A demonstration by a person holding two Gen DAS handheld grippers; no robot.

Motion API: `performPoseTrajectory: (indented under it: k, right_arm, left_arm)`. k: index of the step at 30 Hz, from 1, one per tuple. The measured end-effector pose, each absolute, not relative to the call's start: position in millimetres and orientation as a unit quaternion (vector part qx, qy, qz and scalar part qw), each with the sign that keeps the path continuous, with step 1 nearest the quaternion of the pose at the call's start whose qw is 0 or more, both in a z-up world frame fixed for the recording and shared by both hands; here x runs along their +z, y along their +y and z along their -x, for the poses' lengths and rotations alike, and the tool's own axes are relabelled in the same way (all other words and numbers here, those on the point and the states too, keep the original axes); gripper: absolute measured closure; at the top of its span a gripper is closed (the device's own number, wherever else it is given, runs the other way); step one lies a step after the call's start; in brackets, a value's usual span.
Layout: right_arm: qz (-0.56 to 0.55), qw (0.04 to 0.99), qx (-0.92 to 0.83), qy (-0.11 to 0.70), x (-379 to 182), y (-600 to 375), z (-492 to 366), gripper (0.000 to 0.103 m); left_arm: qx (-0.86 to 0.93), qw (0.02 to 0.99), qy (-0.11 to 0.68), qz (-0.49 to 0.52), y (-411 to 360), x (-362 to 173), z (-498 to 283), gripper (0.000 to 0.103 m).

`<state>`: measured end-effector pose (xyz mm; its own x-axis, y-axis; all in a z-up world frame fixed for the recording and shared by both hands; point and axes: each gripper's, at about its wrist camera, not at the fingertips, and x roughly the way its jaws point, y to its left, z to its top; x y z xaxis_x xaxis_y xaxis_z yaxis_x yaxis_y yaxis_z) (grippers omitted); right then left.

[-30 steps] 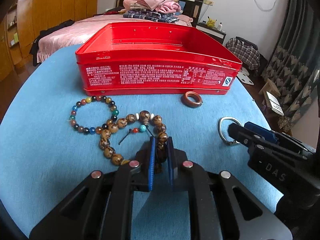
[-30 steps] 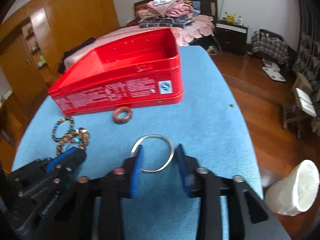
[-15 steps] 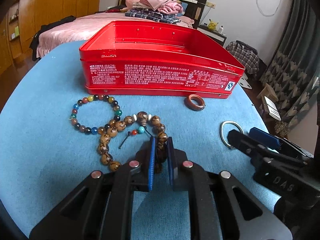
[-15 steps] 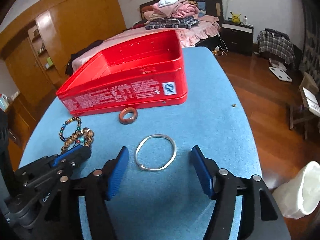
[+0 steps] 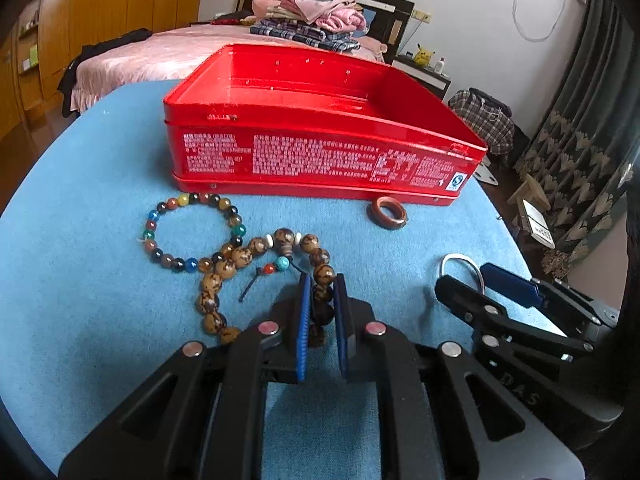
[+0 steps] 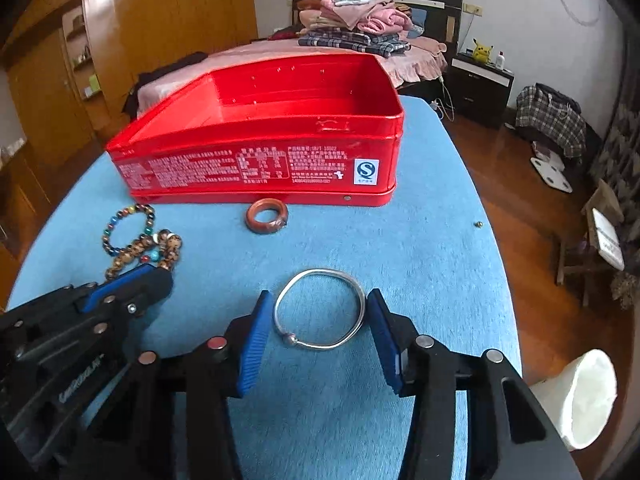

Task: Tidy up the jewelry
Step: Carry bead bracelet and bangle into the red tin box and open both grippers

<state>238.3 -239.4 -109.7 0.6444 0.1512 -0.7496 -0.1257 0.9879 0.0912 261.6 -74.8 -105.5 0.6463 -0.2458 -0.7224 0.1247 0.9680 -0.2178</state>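
My left gripper (image 5: 322,280) is shut on the brown wooden bead bracelet (image 5: 256,246), which lies on the blue cloth and overlaps a multicoloured bead bracelet (image 5: 176,204). An open red tin (image 5: 320,156) stands behind them, with a reddish-brown ring (image 5: 387,213) against its front wall. My right gripper (image 6: 318,300) straddles the silver bangle (image 6: 320,274), which lies flat on the cloth. Its jaws are closing, and the blue pads (image 6: 256,332) stand right at the bangle's sides without squeezing it. The left gripper (image 6: 152,276) shows at lower left in the right wrist view.
The blue table top (image 6: 420,240) ends close on the right, above wooden floor. A white bin (image 6: 576,396) stands below that edge. A tiny brass piece (image 6: 478,224) lies near the rim. A bed with folded clothes (image 6: 360,24) is behind the tin (image 6: 260,160).
The right jaws spread wide off the silver bangle, then came back in to its sides. The left gripper kept its hold on the brown bracelet and barely moved.
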Motion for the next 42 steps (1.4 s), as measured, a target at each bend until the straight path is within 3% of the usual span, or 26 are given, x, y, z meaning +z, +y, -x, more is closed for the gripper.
performPoseTrajectory:
  k: [28,42]
  right_arm:
    - [-0.013,0.933,0.117,0.339,-34,-226,-226,0.055]
    - [-0.020,0.949,0.132,0.286,6,-224,-290,0.055]
  left_arm:
    - [-0.110,0.934,0.319,0.113,-44,-24,-237,0.093]
    - [-0.111,0.957,0.247,0.108,-39,29,-295,0.093]
